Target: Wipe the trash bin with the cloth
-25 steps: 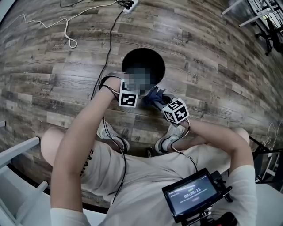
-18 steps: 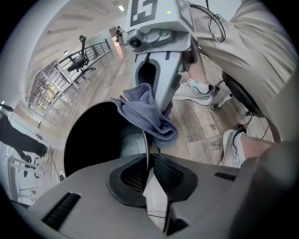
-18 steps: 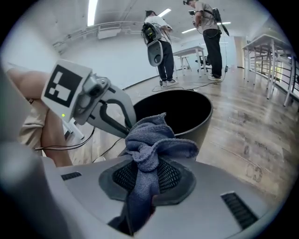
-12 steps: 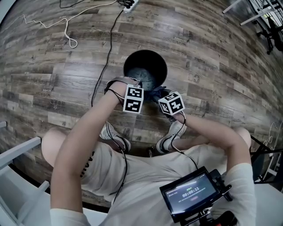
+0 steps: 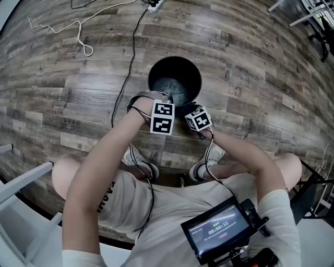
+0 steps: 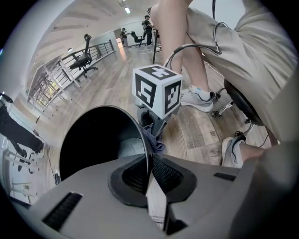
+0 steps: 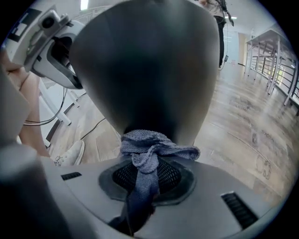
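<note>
The black round trash bin [image 5: 156, 70] stands on the wood floor in front of the seated person. My left gripper [image 5: 166, 98] is at its near rim. In the left gripper view the jaws [image 6: 149, 172] are closing, and the pads press the thin rim of the bin [image 6: 93, 140] from both sides. My right gripper [image 5: 186, 109] is shut on a bunched blue cloth [image 7: 149, 144], which touches the bin's outer wall [image 7: 145, 70] low down. The cloth [image 6: 152, 137] also shows in the left gripper view, just outside the rim below the right gripper's marker cube [image 6: 156, 88].
A black cable [image 5: 125, 52] and a white cable [image 5: 78, 39] run across the floor to a power strip [image 5: 153, 5] beyond the bin. The person's shoes [image 5: 141, 166] rest behind the grippers. A screen device [image 5: 219, 229] hangs at the chest. Office chairs [image 6: 86, 58] stand far off.
Both grippers moved away from the person toward the bin. The left jaws closed onto the near rim. The right gripper brought the cloth against the bin's outer wall.
</note>
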`<state>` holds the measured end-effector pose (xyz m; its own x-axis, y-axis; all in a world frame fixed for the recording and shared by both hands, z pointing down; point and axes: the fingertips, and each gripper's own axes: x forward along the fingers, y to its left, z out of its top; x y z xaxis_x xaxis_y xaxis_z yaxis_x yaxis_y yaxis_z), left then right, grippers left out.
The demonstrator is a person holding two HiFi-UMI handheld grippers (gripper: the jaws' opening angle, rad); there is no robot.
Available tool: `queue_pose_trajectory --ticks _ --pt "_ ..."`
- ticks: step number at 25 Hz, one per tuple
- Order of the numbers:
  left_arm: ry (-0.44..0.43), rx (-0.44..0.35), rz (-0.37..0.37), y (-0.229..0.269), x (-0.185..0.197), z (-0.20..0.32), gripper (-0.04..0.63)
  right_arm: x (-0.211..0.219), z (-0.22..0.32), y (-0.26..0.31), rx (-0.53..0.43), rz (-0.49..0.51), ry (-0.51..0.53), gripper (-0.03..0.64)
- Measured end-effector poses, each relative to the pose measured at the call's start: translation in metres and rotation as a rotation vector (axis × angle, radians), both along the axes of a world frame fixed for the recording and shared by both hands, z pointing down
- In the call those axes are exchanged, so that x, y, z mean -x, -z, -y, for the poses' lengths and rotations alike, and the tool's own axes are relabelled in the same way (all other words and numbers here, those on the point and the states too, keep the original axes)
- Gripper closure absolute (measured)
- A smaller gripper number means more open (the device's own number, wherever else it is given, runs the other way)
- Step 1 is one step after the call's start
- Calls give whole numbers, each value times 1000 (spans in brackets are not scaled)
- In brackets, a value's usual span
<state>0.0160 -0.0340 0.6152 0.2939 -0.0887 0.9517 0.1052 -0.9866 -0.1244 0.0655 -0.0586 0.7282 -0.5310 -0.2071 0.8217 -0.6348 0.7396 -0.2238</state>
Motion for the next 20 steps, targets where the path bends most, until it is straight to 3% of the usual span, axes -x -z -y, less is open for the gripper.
queue_pose_trajectory --ticks 6,11,15,20 --pt "8 15 -1 1 1 1 560 0 2 -44 14 -66 14 534" --pt "49 27 -11 1 -3 3 561 -2 8 -77 120 -83 -97 535" --pt "121 29 -23 2 -7 8 561 -5 9 -84 207 -29 -176 534" --pt "170 45 -77 6 -8 9 560 -5 -2 -62 174 -26 -90 534"
